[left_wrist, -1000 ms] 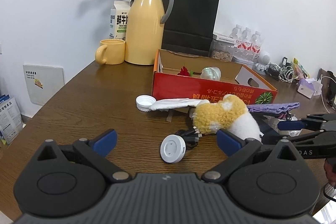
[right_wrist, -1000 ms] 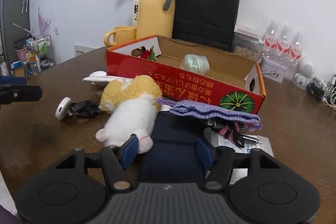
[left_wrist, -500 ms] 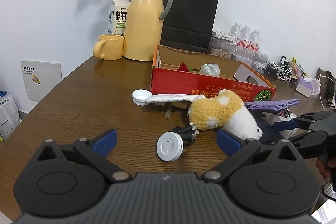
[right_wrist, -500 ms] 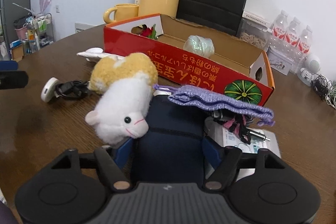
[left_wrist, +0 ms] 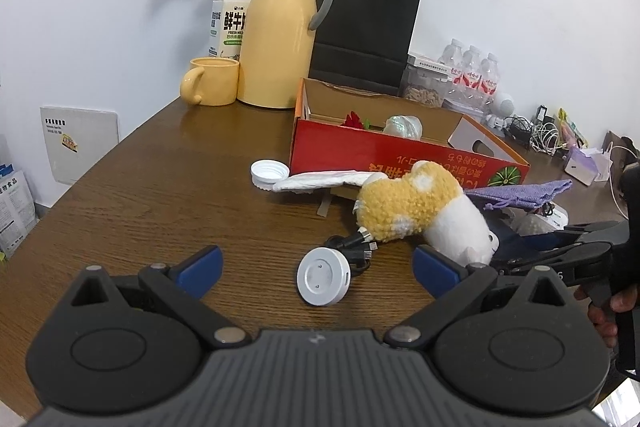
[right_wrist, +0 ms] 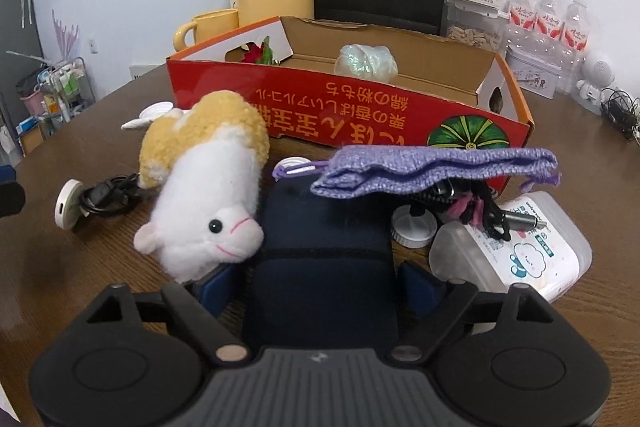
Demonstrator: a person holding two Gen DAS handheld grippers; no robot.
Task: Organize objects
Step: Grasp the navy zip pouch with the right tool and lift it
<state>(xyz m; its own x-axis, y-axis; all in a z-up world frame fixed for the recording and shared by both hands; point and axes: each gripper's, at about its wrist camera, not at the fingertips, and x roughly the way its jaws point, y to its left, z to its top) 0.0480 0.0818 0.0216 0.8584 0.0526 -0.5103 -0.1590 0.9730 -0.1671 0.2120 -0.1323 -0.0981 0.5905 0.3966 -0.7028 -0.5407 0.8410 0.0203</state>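
Observation:
My right gripper (right_wrist: 318, 283) straddles a navy fabric pouch (right_wrist: 324, 227) lying on the wooden table. Its jaws are opening, and both pads stand just off the pouch's sides. A yellow and white plush toy (right_wrist: 208, 195) leans against the pouch's left side, and a purple knit bag (right_wrist: 432, 167) drapes over its far end. Behind them stands an open red cardboard box (right_wrist: 360, 111). My left gripper (left_wrist: 318, 267) hangs open and holds nothing, above a white round puck (left_wrist: 323, 277) with a black cable. The right gripper (left_wrist: 560, 239) shows at that view's right edge.
A white wipes pack (right_wrist: 528, 251) and a small white lid (right_wrist: 414, 227) lie right of the pouch. A white cap (left_wrist: 269, 171) sits left of the box. A yellow flask (left_wrist: 276, 27), mug (left_wrist: 212, 81), black paper bag (left_wrist: 368, 27) and water bottles (left_wrist: 472, 75) line the back.
My right gripper has come forward and down over the navy pouch while its jaws widened. The plush toy's face now shows beside its left finger. The left gripper has kept still.

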